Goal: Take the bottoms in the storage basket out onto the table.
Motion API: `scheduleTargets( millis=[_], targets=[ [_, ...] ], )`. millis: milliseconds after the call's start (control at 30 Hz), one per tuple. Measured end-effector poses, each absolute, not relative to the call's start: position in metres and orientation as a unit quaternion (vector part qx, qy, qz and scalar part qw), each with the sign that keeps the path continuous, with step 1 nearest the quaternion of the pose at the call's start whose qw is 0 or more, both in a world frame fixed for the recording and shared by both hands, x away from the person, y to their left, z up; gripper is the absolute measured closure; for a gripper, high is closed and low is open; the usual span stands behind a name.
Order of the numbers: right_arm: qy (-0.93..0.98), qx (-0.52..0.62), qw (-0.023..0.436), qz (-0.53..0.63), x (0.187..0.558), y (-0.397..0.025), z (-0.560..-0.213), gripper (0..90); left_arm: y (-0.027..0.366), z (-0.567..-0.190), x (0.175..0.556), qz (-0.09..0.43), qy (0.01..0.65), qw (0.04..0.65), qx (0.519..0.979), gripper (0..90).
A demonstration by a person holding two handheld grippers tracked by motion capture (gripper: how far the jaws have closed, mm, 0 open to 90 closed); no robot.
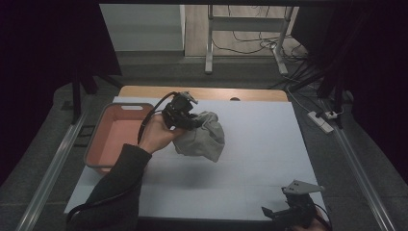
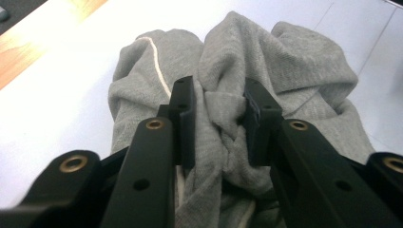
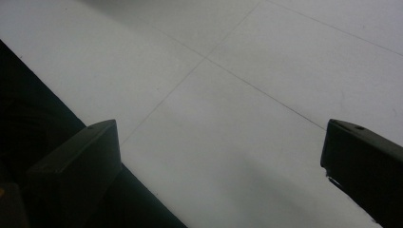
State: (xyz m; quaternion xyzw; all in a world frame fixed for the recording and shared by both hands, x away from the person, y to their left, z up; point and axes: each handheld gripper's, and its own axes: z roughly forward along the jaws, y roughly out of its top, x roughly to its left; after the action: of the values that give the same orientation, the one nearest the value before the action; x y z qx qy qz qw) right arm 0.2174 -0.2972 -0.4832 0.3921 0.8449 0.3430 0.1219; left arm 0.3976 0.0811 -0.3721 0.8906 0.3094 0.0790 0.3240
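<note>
A crumpled grey garment [image 1: 202, 137] sits bunched on the white table cover [image 1: 250, 178], just to the right of the pink bin [image 1: 98, 144] and not inside it. In the left gripper view the grey garment [image 2: 266, 71] shows thick folds and a thin pale cord running along one of them. The left gripper [image 1: 190, 119] bites into the top of the bundle, on the side facing the bin; its two black jaws are pressed onto a gathered ridge of the cloth, which bulges between them, as the left gripper [image 2: 219, 121] shows close up. The person's left hand [image 1: 156, 134] wraps the gripper's body, between the bin and the garment, with a dark sleeve [image 1: 118, 187] leading back to the near table edge.

The pink bin lies at the left edge of the cover, a shallow rectangular tub with a handle slot in its far wall; its floor is bare, nothing in it.

The right gripper [image 1: 284, 211] rests well away from the bin, at the near right corner of the cover, its grey three-cornered plate [image 1: 302, 187] on top. Its jaws stand wide apart over bare cover, holding nothing
</note>
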Motion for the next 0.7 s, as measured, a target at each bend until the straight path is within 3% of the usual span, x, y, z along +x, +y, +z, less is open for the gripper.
scheduleTargets(
  millis=[700],
  targets=[
    [0.845, 0.391, 0.123, 0.344, 0.217, -0.297, -0.483, 0.0, 0.077, -0.416, 0.405, 0.038, 0.306, 0.322, 0.895, 67.4]
  ],
)
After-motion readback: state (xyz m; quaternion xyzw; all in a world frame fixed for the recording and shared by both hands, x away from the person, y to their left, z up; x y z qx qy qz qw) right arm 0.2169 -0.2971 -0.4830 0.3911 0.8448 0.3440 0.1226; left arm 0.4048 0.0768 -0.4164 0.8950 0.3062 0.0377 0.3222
